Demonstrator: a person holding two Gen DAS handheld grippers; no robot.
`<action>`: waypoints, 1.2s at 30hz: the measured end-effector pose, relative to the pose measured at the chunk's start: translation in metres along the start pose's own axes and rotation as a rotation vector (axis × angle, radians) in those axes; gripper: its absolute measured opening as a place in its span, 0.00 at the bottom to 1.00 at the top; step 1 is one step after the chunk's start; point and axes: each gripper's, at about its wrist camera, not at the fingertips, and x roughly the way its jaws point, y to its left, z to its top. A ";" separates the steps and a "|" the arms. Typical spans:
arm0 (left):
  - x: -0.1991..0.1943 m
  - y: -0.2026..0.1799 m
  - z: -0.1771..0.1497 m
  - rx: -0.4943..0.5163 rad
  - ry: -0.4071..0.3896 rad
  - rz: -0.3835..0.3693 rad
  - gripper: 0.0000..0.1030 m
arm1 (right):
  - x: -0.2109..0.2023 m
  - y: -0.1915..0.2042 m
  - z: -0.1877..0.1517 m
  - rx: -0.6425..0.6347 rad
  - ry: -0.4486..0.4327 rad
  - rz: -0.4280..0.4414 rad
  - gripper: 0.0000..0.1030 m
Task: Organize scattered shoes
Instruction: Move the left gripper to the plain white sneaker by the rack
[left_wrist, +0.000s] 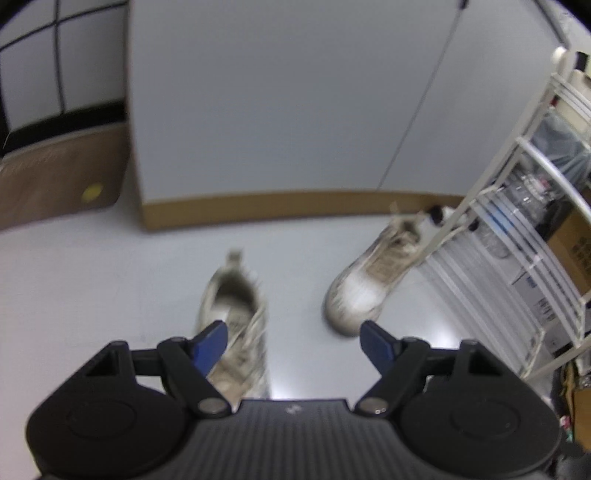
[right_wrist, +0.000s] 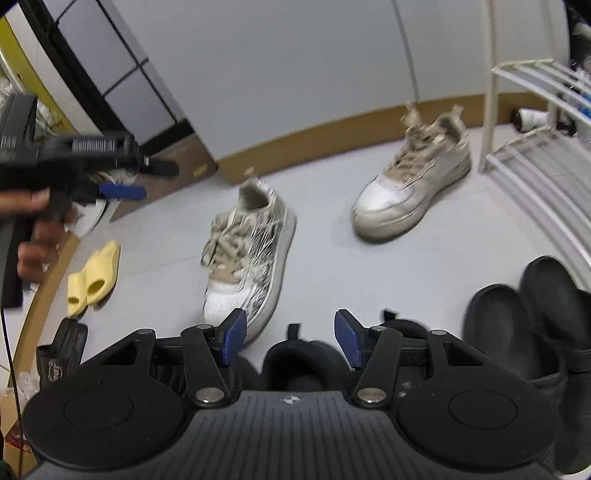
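Two beige-and-white sneakers lie apart on the pale floor. The near sneaker (left_wrist: 236, 332) (right_wrist: 247, 254) lies just below my left gripper (left_wrist: 293, 343), which is open and empty above it. The far sneaker (left_wrist: 373, 280) (right_wrist: 413, 184) rests beside the white shoe rack (left_wrist: 517, 229) (right_wrist: 535, 147). My right gripper (right_wrist: 290, 339) is open and empty, hovering over black shoes (right_wrist: 306, 362). The left gripper also shows in the right wrist view (right_wrist: 136, 181), held by a hand at the left.
A pair of black clogs (right_wrist: 524, 317) sits at the right. Yellow slippers (right_wrist: 94, 277) and a black shoe (right_wrist: 62, 350) lie at the left. A grey wall with a brown baseboard (left_wrist: 295, 206) stands behind. Boxes and bottles (left_wrist: 535, 236) fill the rack.
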 end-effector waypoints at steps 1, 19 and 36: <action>-0.001 -0.009 0.010 0.013 -0.010 0.000 0.80 | -0.005 -0.004 -0.001 0.005 -0.013 0.000 0.58; 0.101 -0.144 0.096 0.028 0.047 0.005 0.84 | -0.058 -0.074 -0.026 0.083 -0.181 -0.026 0.78; 0.235 -0.187 0.095 -0.102 0.169 -0.018 0.85 | -0.085 -0.153 -0.055 0.189 -0.163 -0.173 0.79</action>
